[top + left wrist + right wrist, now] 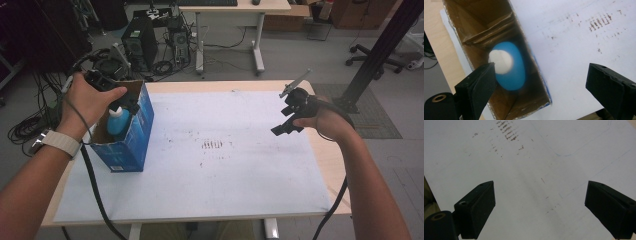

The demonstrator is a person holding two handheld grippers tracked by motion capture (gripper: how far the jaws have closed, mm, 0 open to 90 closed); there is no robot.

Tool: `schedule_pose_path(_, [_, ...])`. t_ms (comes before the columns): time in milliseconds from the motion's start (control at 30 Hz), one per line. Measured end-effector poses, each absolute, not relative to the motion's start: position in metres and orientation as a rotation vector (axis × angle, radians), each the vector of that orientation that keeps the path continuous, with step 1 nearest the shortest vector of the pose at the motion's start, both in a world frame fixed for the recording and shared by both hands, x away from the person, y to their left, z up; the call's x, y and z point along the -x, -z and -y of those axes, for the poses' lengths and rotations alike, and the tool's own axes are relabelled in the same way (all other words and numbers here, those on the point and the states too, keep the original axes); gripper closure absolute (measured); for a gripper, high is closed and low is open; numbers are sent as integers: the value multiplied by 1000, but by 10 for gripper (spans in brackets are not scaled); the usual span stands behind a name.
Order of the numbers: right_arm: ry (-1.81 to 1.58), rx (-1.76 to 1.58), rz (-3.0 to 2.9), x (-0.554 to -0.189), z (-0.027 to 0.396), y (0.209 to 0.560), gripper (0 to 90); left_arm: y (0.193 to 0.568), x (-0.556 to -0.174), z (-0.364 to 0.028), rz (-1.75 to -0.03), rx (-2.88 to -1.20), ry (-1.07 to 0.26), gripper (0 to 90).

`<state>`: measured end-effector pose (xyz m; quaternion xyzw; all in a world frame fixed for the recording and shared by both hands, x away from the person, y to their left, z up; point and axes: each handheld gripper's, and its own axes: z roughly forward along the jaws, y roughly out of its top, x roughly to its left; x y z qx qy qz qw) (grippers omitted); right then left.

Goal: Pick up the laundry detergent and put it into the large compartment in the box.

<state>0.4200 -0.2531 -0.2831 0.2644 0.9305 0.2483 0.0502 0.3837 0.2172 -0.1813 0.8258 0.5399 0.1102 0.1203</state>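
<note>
Left gripper view: the blue bottle (511,72) stands inside the cardboard box (536,82), below the left tool (544,87), whose jaws gape wide, holding nothing. The right tool (540,207), well apart from the box, hangs wide open and empty over the worktop (529,157).

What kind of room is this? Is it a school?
Probably a lab or workshop, not a classroom. A black desktop computer tower sits on the floor among tangled black cables, a white-legged desk with a keyboard stands behind, and a black metal frame post rises beside the table.

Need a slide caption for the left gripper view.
Open left claw above blue bottle standing inside the cardboard box.
</note>
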Motion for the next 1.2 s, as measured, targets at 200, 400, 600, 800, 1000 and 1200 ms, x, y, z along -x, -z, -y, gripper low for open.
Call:
schedule_pose_path(200, [-756, -804, -2830, -419, 253, 281, 96, 177, -381, -213, -1551, -2424, -308, 99])
schedule_pose_path(400, [-756, -802, -2832, -418, 252, 280, 96, 175, -378, -207, -1524, -2439, -291, 99])
schedule_pose_path(600, [-755, -798, -2829, -418, 251, 278, 95, 172, -375, -200, -1501, -2461, -281, 99])
schedule_pose_path(800, [-757, -797, -2830, -418, 250, 278, 95, 172, -374, -195, -1484, -2485, -265, 99])
schedule_pose_path(1000, [-758, -796, -2828, -418, 250, 278, 96, 170, -372, -187, -1450, -2501, -261, 100])
schedule_pose_path(1200, [-760, -797, -2828, -419, 250, 278, 95, 171, -371, -178, -1415, -2516, -260, 100])
